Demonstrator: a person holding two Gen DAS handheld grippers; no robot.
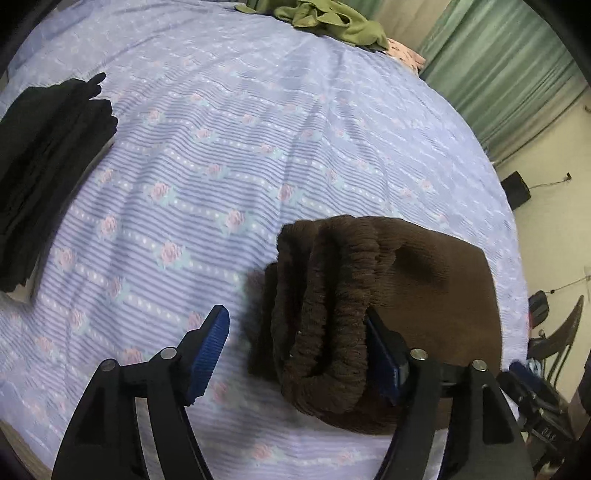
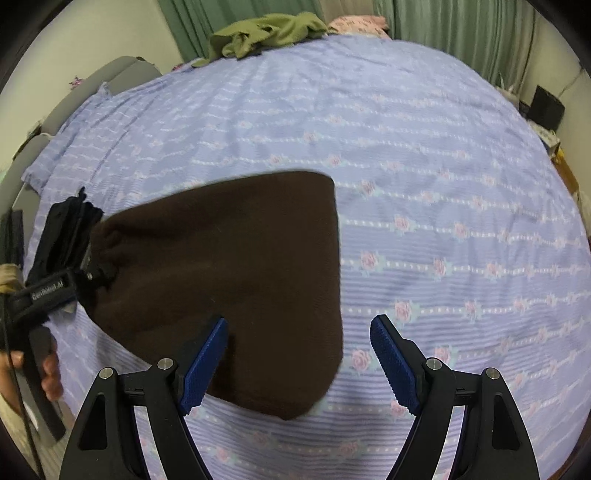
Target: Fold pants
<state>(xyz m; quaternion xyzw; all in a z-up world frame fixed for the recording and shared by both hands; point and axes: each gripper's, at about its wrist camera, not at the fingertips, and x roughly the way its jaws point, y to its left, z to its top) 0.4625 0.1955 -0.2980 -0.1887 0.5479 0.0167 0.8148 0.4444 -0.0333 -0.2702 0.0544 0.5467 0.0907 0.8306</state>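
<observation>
- The brown pants (image 2: 229, 266) lie on the striped, rose-printed bedspread (image 2: 443, 192) as a compact folded bundle; they look close to finished, with perhaps a last fold or squaring-up left.
- In the left wrist view the bundle sits at about 4 o'clock, its gathered elastic waistband (image 1: 332, 295) stacked in ridges along the near-left edge.
- The long axis seems to run from the waistband end towards the folded edge; in the right wrist view that is roughly 9 to 3 o'clock.
- The left gripper (image 1: 299, 354) stands wide, the waistband layers between its pads, not clamped.
- The right gripper (image 2: 299, 365) is spread wide and holds nothing, above the bundle's near corner.
- Next, I judge, the left should pinch every waistband layer together.
- A folded black garment (image 1: 48, 177) lies at 9 o'clock, an olive garment (image 1: 332, 20) at 12.
</observation>
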